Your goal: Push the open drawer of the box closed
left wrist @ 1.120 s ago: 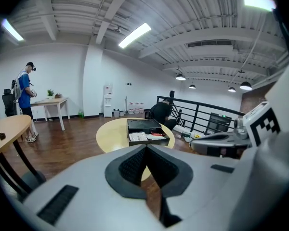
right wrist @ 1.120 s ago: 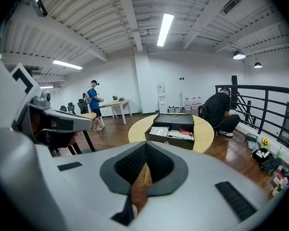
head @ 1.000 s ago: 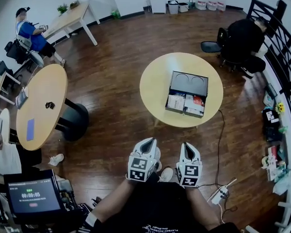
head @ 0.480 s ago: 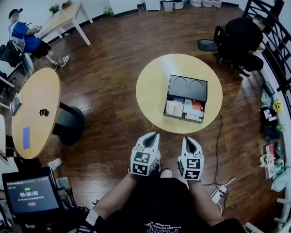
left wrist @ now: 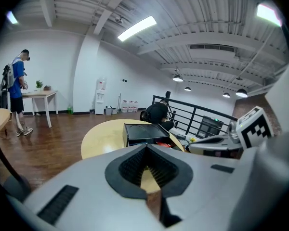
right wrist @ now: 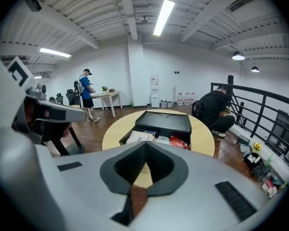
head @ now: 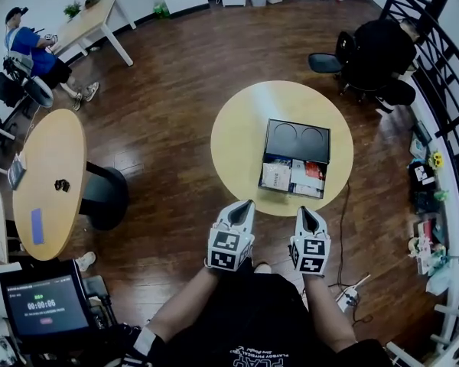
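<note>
A black box [head: 297,139] sits on the round yellow table [head: 237,128], and its drawer [head: 292,177] is pulled out toward me with several packets inside. My left gripper [head: 245,204] and right gripper [head: 305,212] hover over the floor just short of the table's near edge, both shut and empty. The right gripper points at the drawer front, while the left one sits to the drawer's left. The left gripper view shows the box [left wrist: 144,131] beyond the shut left gripper [left wrist: 145,146]. Seen past the shut right gripper [right wrist: 145,143], the open drawer [right wrist: 154,138] lies straight ahead.
A second round table [head: 50,174] on a black pedestal [head: 107,197] stands to the left. A seated person in black [head: 375,52] is behind the table by a railing [head: 444,75]. A power strip [head: 344,297] and cable lie on the floor at right. A timer screen [head: 42,308] is at lower left.
I have come closer to the yellow table. Both grippers have moved forward to its near edge and stayed shut. The drawer has not moved.
</note>
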Tool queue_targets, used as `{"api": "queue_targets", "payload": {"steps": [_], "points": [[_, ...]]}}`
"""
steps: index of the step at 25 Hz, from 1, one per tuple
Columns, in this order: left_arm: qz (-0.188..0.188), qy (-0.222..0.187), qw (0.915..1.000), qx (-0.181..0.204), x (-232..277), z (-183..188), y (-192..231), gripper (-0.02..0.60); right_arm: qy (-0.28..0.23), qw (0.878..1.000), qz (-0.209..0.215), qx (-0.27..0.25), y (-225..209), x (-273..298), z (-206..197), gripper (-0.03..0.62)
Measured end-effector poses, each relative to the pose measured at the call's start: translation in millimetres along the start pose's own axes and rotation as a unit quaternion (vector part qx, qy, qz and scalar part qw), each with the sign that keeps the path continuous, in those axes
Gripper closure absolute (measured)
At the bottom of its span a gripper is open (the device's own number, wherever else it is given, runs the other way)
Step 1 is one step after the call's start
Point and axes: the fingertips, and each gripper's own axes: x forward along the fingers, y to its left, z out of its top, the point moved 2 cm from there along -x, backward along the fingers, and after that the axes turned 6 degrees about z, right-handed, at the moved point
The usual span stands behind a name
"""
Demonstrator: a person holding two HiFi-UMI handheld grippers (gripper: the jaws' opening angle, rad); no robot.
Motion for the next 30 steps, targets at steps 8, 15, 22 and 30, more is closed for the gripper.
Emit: {"api": "queue_targets", "payload": {"steps": [8, 15, 22, 30], "points": [[-0.024, 0.019, 0.9995, -0.002, 41.1, 0.4, 18.8, 0.584, 0.031, 0.999, -0.015, 0.010, -7.4, 39.9, -8.2, 0.589], [-0.039, 0.026, 0.9989, 0.005, 32.8, -6.2, 7.8, 0.584, 0.039, 0.999, -0.032, 0.016, -8.3, 20.1, -18.7, 0.589], [-0.037, 0.042, 0.9984, 0.002, 62.4, -10.6, 30.7, 0.584, 0.060, 0.997, -0.038, 0.024, -4.0, 46.2, -25.4, 0.589], [-0.029, 0.082, 0.9960, -0.018, 79.5, -34.3, 30.3, 0.584, 0.088, 0.995, -0.026, 0.046, -12.0, 71.0, -44.4, 0.589]]}}
